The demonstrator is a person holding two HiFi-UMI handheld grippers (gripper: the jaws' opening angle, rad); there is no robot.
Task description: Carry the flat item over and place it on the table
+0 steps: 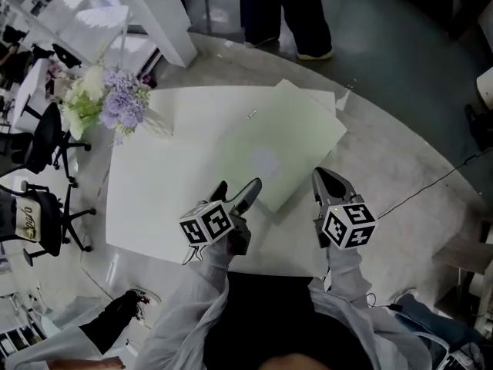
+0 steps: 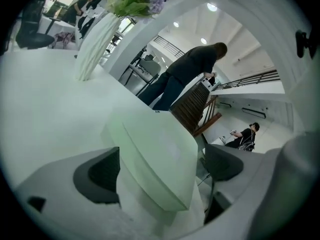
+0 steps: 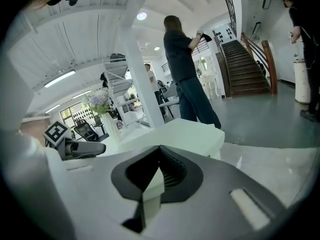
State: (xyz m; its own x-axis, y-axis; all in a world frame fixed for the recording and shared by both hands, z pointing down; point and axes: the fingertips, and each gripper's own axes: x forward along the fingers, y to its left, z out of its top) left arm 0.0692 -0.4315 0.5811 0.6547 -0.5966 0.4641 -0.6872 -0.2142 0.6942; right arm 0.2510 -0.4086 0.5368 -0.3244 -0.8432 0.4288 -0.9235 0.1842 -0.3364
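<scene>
**Green flat item on the table, one claw released, one clenched**

A white table (image 1: 146,206) stands on a pale floor in a bright hall. At its far left corner is a vase of flowers (image 1: 108,102). The left gripper (image 1: 236,190) is released. Its own view shows both dark pads standing wide, with the near corner of the flat item (image 1: 277,145) between them and unpressed. Only the head view shows the pale green flat item whole. It lies across the table's right half, and its far right corner reaches past the edge. The right gripper (image 1: 327,179), just right of the item's near edge, is clenched. Its own view shows a pale sliver between the pads, and what that is cannot be told. That view alone shows a staircase (image 3: 245,64) beyond a standing person (image 3: 187,74).
</scene>
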